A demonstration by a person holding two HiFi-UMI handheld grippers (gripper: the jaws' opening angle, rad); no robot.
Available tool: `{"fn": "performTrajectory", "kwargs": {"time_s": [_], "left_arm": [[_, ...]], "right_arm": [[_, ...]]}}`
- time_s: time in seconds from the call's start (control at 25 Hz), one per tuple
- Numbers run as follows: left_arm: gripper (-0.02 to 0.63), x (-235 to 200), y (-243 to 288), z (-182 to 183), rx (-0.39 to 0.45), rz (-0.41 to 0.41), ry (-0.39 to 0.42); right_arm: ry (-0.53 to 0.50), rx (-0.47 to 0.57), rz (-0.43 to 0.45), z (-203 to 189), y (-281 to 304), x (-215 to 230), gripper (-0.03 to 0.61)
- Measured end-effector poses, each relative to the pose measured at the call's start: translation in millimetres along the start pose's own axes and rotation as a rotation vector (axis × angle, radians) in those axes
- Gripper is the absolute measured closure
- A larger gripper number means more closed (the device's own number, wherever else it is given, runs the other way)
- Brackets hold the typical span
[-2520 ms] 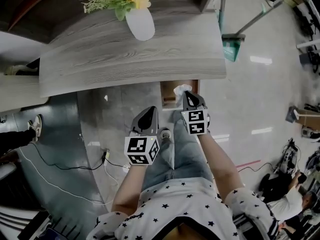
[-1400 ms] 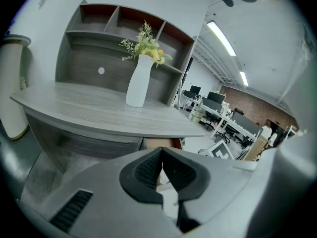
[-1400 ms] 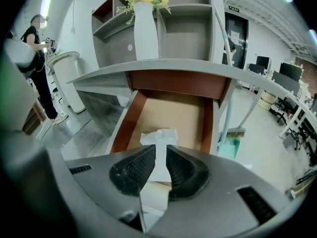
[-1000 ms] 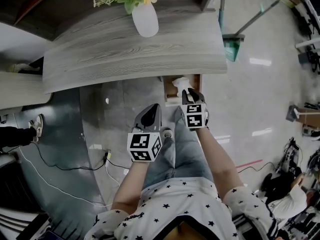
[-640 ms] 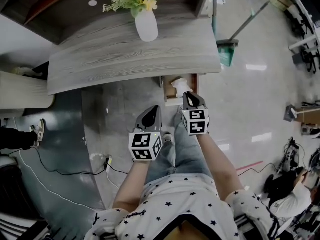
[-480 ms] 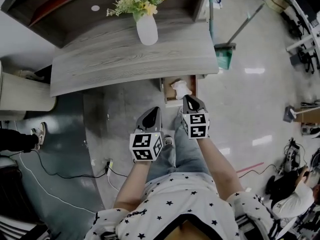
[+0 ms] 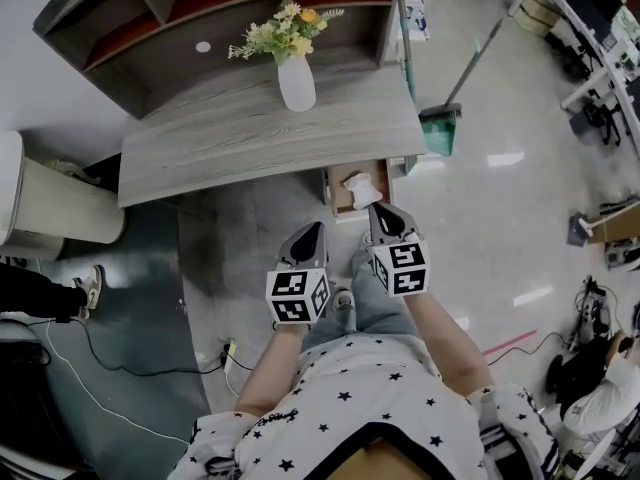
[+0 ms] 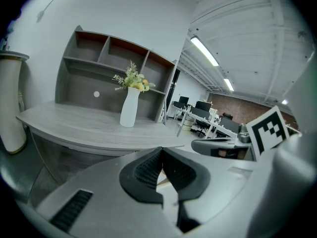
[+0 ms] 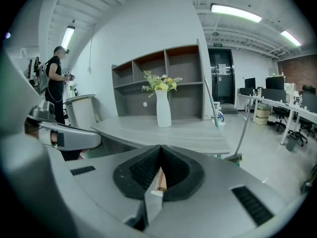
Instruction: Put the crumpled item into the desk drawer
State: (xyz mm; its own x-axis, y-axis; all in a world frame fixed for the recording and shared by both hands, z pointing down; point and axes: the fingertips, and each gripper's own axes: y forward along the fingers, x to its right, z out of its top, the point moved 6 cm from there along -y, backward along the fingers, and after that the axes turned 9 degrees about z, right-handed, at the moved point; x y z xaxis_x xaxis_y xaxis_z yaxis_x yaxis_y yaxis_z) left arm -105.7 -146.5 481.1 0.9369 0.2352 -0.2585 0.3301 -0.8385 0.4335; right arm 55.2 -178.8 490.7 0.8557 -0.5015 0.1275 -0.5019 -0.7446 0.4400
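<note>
Grey wood-grain tabletop (image 7: 250, 133) ahead of both tongs. Beneath its near edge, directly ahead of the right tongs (image 7: 376, 210), an open brown wooden drawer (image 7: 338, 201). Left tongs (image 7: 315, 230) are beside the right pair and short of the tabletop. Both pairs are clenched, pads together, with nothing held. White vase of flowers (image 7: 296, 83) stands farther back. Crumpled white item (image 7: 361, 189) lies in the drawer, just beyond the right tongs' tips.
</note>
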Motion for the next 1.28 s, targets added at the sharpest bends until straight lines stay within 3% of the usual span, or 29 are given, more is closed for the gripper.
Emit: {"fn": "performTrajectory", "kwargs": {"time_s": [0.64, 1.28], "left_arm": [[0.601, 24.7, -30.0, 25.8, 0.074, -0.065, 0.041], [0.601, 26.5, -35.1, 25.0, 0.088, -0.067, 0.044]], "right_arm": [[-0.042, 0.124, 0.053, 40.0, -52.3, -30.8, 0.584], [-0.042, 0.148, 0.089, 42.2, -60.2, -39.3, 0.587]]}}
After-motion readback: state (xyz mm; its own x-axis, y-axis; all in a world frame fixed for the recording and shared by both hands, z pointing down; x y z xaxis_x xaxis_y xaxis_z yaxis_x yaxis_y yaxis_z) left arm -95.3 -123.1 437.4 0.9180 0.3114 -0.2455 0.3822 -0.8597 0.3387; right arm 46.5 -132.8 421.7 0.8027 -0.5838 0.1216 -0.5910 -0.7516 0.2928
